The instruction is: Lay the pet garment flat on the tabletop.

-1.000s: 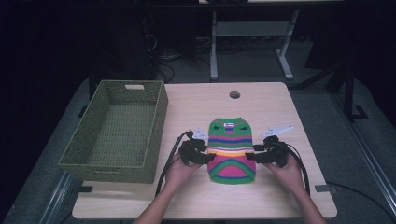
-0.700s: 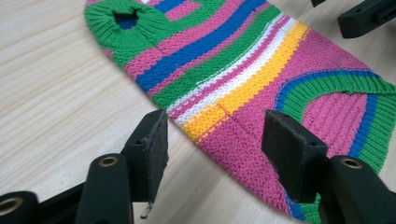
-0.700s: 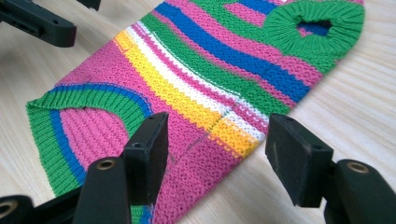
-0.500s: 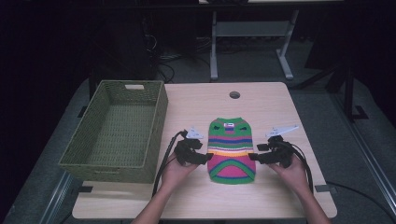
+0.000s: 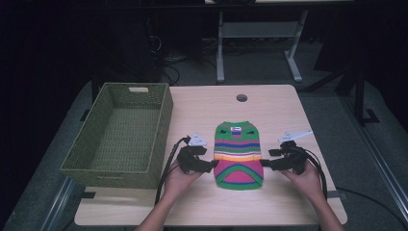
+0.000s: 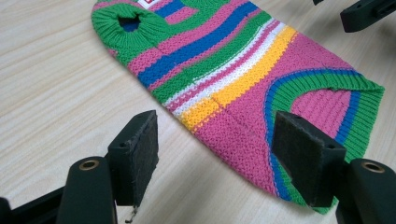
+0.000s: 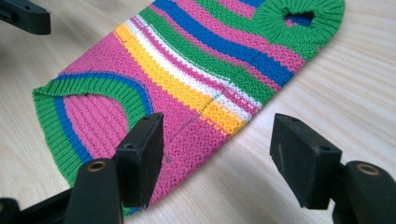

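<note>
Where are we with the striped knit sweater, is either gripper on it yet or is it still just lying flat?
Done: the sweater lies spread flat on the table. In hand: the left gripper and right gripper flank its side edges, jaws open, nothing clamped. Left: closing on the edges and, probably, folding it or moving it to the basket, which holds nothing.

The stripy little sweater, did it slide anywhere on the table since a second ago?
No. The striped sweater lies in the same spot, its collar below the round hole in the table and right of the green basket, as before.
</note>
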